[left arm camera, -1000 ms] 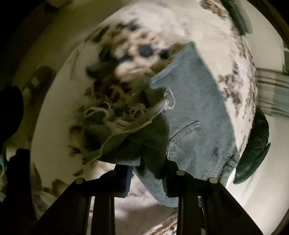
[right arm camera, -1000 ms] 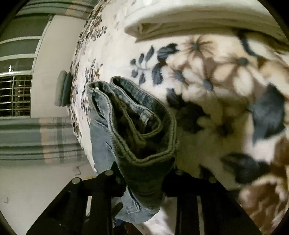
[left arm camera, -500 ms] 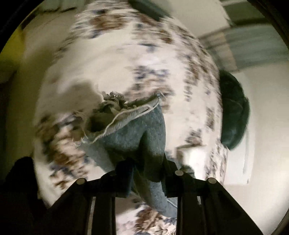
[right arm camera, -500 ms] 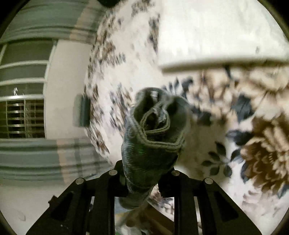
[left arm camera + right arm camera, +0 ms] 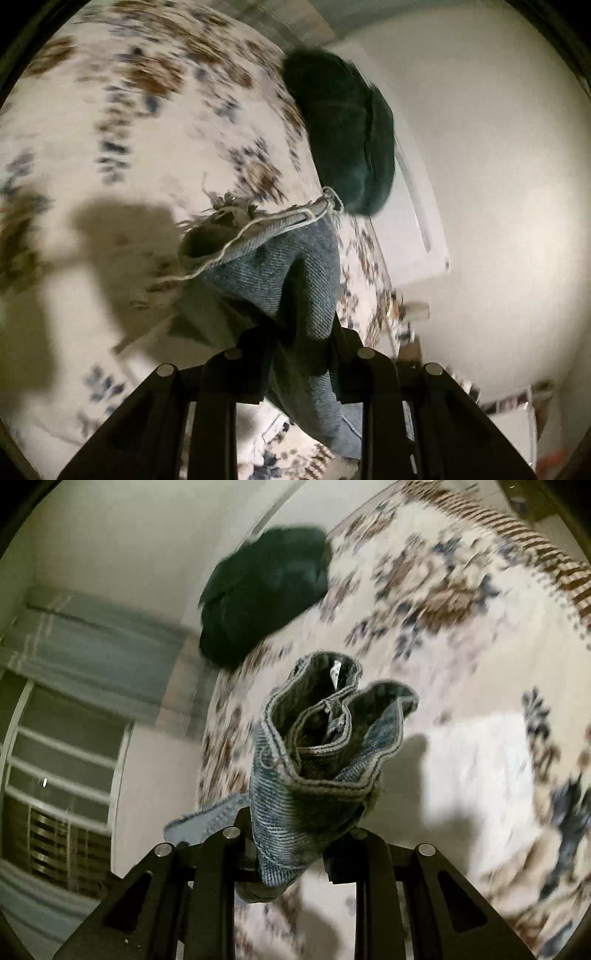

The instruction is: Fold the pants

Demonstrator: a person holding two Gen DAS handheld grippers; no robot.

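The pants are blue denim jeans. My left gripper (image 5: 295, 354) is shut on the frayed leg hem of the jeans (image 5: 280, 266), which bunches up in front of the fingers, lifted off the bed. My right gripper (image 5: 291, 834) is shut on the waistband end of the jeans (image 5: 317, 753), folded into thick layers with a white label showing inside. Both ends are held in the air above the floral blanket (image 5: 110, 129), which also shows in the right wrist view (image 5: 461, 664). The cloth between the two grippers is out of view.
A dark green cushion (image 5: 343, 140) lies at the blanket's edge by the white wall; it also shows in the right wrist view (image 5: 266, 590). A window with bars and a striped curtain (image 5: 74, 657) are to the left. Gripper shadows fall on the blanket.
Both grippers have lifted the jeans off the blanket and swung round quickly; the views now face the green cushion and the wall. Both grips stay shut on the denim.
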